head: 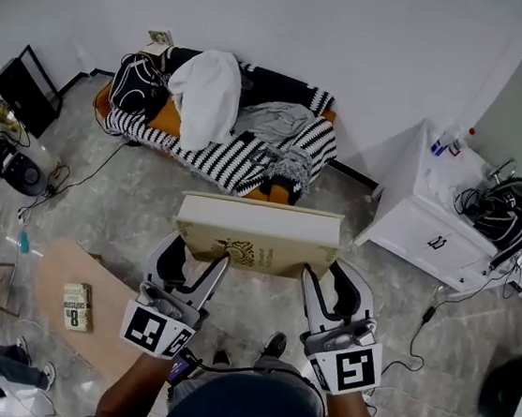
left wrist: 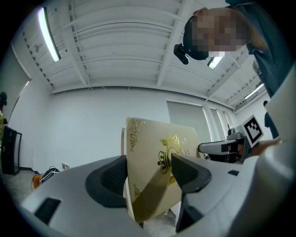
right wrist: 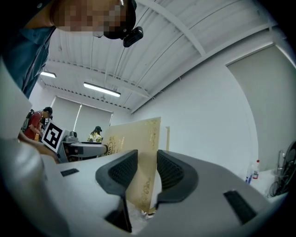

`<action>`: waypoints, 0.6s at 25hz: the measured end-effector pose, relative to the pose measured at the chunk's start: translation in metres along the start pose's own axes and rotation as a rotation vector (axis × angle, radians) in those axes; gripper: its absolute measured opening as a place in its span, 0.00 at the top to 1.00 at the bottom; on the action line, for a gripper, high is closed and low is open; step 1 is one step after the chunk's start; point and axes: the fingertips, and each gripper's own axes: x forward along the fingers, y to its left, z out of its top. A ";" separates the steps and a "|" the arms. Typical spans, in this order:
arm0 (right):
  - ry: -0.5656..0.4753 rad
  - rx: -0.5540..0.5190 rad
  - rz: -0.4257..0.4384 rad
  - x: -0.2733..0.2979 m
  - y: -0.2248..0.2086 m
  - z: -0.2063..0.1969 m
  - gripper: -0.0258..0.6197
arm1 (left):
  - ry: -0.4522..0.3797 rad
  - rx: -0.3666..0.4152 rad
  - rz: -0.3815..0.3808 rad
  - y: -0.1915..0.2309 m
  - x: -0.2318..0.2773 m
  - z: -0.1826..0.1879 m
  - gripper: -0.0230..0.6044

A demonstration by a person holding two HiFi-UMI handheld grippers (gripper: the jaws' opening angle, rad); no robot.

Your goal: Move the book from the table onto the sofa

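The cream book point(head: 258, 235), held in the air over the floor point(head: 129, 206) just short of the sofa point(head: 165, 117), bears a gold crest and corner scrollwork; its lettering is too small for me to read. My left gripper point(head: 200, 256) pinches its left end, jaws pressed on both covers, and my right gripper point(head: 331, 276) grips the right end likewise.
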 end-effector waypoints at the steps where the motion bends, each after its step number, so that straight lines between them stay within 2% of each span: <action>1: 0.000 0.001 0.012 0.007 -0.009 -0.003 0.74 | -0.001 0.003 0.015 0.002 0.010 -0.001 0.51; 7: -0.005 0.011 0.050 0.038 -0.054 -0.014 0.74 | 0.004 0.014 0.066 0.006 0.057 -0.009 0.51; 15: 0.012 0.024 0.057 0.086 -0.082 -0.032 0.74 | 0.019 -0.006 0.076 0.038 0.102 -0.024 0.51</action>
